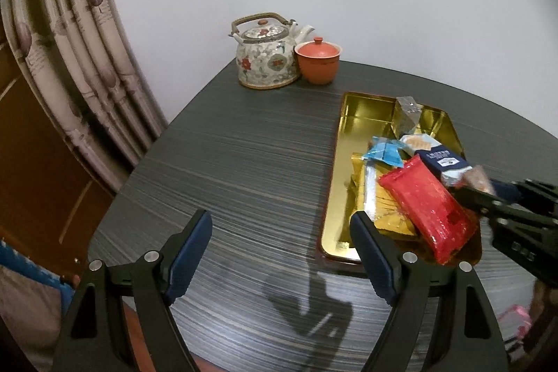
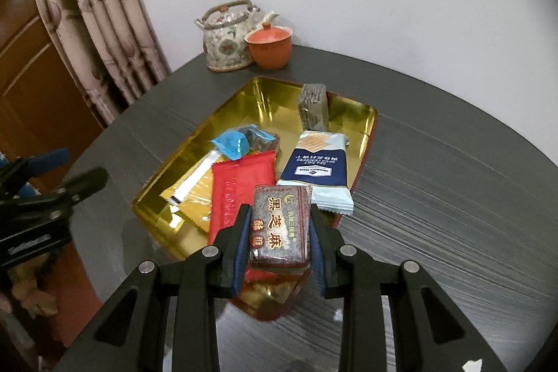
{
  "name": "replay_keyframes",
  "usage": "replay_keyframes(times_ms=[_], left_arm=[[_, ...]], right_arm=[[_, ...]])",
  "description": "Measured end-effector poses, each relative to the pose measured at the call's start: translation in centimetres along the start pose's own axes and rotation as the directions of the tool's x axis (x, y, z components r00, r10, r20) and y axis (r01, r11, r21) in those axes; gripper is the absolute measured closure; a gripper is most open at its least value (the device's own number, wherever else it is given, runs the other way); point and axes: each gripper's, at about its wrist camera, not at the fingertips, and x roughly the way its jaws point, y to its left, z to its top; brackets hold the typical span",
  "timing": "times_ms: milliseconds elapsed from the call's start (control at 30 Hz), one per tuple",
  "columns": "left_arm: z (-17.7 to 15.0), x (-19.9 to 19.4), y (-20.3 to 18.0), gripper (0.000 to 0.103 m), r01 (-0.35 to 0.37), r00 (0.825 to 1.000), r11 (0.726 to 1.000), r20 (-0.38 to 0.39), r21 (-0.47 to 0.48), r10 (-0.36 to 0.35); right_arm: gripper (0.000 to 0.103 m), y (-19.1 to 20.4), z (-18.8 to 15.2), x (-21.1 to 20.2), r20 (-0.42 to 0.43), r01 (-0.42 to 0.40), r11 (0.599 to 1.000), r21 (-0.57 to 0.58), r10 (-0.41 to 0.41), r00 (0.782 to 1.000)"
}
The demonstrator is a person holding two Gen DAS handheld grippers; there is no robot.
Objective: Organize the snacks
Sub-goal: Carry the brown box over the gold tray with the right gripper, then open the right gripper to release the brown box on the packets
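Tray (image 2: pixel 369 117) gold inside, red outer wall. Table (image 1: pixel 244 162) dark grey, fine streaked grain. Teapot (image 1: pixel 266 58) at 12 o'clock: white with red-and-green floral medallions; lidded cup (image 1: pixel 318 61) beside it terracotta orange. Red packet (image 2: pixel 240 190) plain; cracker pack (image 2: pixel 317 166) navy and pale blue; candy (image 2: pixel 233 143) bright blue wrapper. Sesame bar (image 2: pixel 279 229) dark brown, gold characters (red seals too). Curtain (image 1: pixel 69 58) beige, mauve blobs.

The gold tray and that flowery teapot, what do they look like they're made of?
The tray looks like thin metal, probably tin, with a glossy gold finish: its walls mirror the snacks like polished foil. The teapot looks like glazed ceramic, with a shiny painted flower pattern; its arched handle seems wrapped in woven cane or rattan, though that is hard to tell.
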Motion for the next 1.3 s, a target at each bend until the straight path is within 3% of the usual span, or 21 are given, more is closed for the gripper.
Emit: replay_keyframes(times_ms=[200, 600, 700, 867, 1300], left_arm=[[-0.1, 0.1, -0.7, 0.021, 0.016, 1.000, 1.000, -0.001, 0.026, -0.016], [-0.4, 0.3, -1.7, 0.021, 0.028, 1.000, 0.998, -0.007, 0.047, -0.028], [-0.5, 0.3, -2.0, 0.021, 0.027, 1.000, 0.998, -0.008, 0.056, -0.027], [-0.5, 0.3, -2.3, 0.021, 0.032, 0.999, 0.997, -0.008, 0.069, -0.032], [-0.7, 0.1, -2.7, 0.021, 0.031, 1.000, 0.996, 0.000, 0.079, -0.031]], right_arm=[[0.075, -0.2, 0.6, 2.1, -0.008, 0.029, 1.000, -0.003, -0.029, 1.000], [0.073, 0.3, 0.9, 2.4, 0.019, 0.050, 0.999, -0.017, -0.049, 0.999], [0.066, 0.2, 0.8, 2.2, 0.021, 0.027, 1.000, 0.003, -0.027, 0.999], [0.046, 0.5, 0.6, 1.8, 0.032, 0.037, 0.999, 0.010, -0.038, 0.999], [0.029, 0.7, -0.2, -0.3, 0.072, 0.009, 0.999, 0.042, -0.012, 0.997]])
